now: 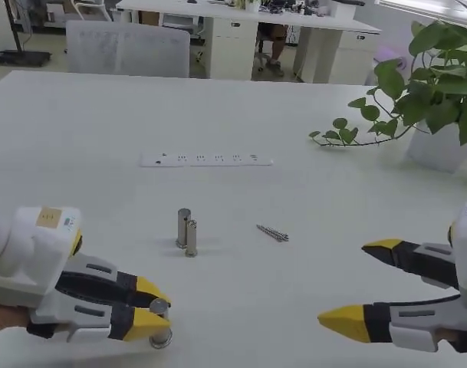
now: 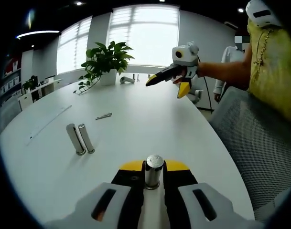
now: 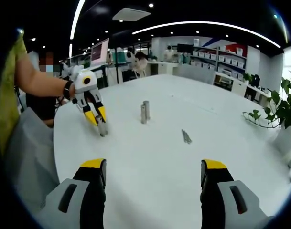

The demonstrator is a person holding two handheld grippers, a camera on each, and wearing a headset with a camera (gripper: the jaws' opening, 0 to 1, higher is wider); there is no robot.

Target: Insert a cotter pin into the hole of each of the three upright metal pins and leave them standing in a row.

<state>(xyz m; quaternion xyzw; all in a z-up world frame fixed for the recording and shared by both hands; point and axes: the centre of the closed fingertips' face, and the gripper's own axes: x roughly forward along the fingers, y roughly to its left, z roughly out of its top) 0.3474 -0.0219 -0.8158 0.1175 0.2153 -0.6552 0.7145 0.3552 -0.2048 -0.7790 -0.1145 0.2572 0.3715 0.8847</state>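
The left gripper [image 1: 156, 310] is clenched on one upright metal pin [image 2: 154, 170]. Its jaws pinch the shaft just under the flat head, and the pin's foot seems to rest on the table [image 1: 241, 307] at the near edge. To do this step well, I judge the grasp should be firm and square so the pin does not tip. The cross-hole should be turned toward the open side; the pictures do not show which way it faces. From that pin, the two other pins [image 1: 187, 230] stand farther out and a little to the right, well apart from it, upright and just beside one another. To make a row, the held pin needs to come into line with them. The cotter pins [image 1: 272, 232] lie flat to the right of that pair, between it and the right gripper [image 1: 350, 281]. That gripper hovers released above the table, its jaws spread wide around nothing. Beyond them lie a power strip [image 1: 206, 159] and a plant [image 1: 436, 92].
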